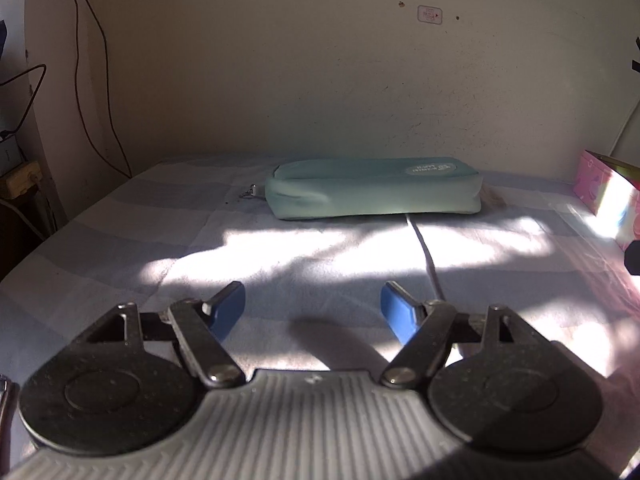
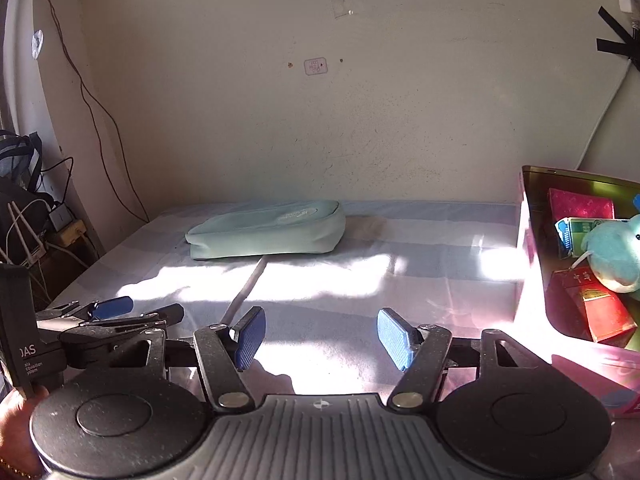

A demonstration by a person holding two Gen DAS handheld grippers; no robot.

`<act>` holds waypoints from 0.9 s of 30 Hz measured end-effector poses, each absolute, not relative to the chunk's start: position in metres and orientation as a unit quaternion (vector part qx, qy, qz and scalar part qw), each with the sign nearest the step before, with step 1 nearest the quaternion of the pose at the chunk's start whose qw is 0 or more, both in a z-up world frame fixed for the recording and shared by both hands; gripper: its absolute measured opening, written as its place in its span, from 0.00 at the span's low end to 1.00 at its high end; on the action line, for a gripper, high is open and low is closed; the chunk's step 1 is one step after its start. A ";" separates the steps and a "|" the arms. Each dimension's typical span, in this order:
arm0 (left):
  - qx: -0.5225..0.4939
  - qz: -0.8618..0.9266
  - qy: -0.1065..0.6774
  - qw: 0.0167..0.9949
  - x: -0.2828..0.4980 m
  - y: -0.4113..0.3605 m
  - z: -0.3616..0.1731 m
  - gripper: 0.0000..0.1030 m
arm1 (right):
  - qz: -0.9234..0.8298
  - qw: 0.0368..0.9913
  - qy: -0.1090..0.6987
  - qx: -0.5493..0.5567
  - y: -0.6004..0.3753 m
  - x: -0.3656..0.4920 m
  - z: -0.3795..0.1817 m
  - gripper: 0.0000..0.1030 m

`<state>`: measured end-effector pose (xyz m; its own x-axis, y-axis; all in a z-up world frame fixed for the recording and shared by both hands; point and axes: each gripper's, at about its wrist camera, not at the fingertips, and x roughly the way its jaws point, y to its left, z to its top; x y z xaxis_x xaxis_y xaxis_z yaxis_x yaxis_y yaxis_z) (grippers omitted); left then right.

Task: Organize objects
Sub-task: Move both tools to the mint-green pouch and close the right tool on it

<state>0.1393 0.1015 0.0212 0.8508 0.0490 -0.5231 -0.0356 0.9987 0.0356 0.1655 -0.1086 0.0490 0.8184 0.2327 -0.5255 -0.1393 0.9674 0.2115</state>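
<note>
A pale green pouch (image 1: 376,188) lies flat on the striped cloth (image 1: 120,240) near the wall (image 1: 320,80), its long side facing the cameras and a small metal clasp (image 1: 250,193) sticking out at its left end. A thin grey strip (image 1: 426,256) runs from under the pouch's front edge toward the near side of the bed, crossing the bright patches of sun. The left gripper (image 1: 313,312) hovers over the cloth well short of the pouch, its blue pads apart with nothing between them but fabric. The right gripper (image 2: 322,338) is likewise spread and empty, also pointing at the pouch from farther right; in its view the left gripper (image 2: 120,312) shows at the left edge, just beside it, with a hand (image 2: 16,432) below it at the corner. To the right stands a pink box (image 2: 532,280), open at the top, well apart from the pouch; it holds a teal plush toy (image 2: 614,256), a red carton (image 2: 596,304), a green-and-white carton (image 2: 576,232) and a pink packet (image 2: 580,204) (the toy sits on top of the cartons). In the left view only a corner of the box (image 1: 608,200) shows. Cables (image 2: 92,100) hang down the wall at the left.
</note>
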 end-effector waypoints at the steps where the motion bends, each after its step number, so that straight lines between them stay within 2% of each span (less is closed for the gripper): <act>1: 0.004 0.024 0.277 0.960 0.142 0.105 0.019 0.74 | 0.099 0.949 0.288 0.083 -0.106 0.172 0.047 0.56; 12: -0.076 0.039 0.296 0.951 0.149 0.137 0.018 0.74 | 0.083 0.931 0.309 0.178 -0.101 0.300 0.028 0.57; 15: -0.085 0.035 0.296 0.951 0.150 0.140 0.018 0.74 | 0.086 0.915 0.323 0.227 -0.103 0.331 0.019 0.63; 18: -0.093 0.034 0.299 0.949 0.153 0.143 0.018 0.74 | 0.081 0.900 0.344 0.254 -0.102 0.354 0.008 0.63; 19: -0.096 0.035 0.300 0.949 0.154 0.144 0.017 0.74 | 0.084 0.895 0.355 0.255 -0.100 0.360 0.004 0.61; 21: -0.105 0.040 0.297 0.948 0.154 0.148 0.018 0.74 | 0.084 0.901 0.358 0.229 -0.092 0.363 0.004 0.45; 26: -0.138 0.076 0.276 0.948 0.150 0.164 0.022 0.74 | 0.087 0.907 0.355 0.209 -0.088 0.342 0.011 0.35; 27: -0.146 0.083 0.274 0.947 0.150 0.168 0.023 0.74 | 0.090 0.908 0.355 0.203 -0.088 0.335 0.012 0.28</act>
<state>0.1496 0.1681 0.0225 0.8365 0.0763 -0.5427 -0.2366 0.9435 -0.2320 0.3345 -0.0879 0.0124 0.7317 0.3076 -0.6083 -0.0188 0.9012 0.4331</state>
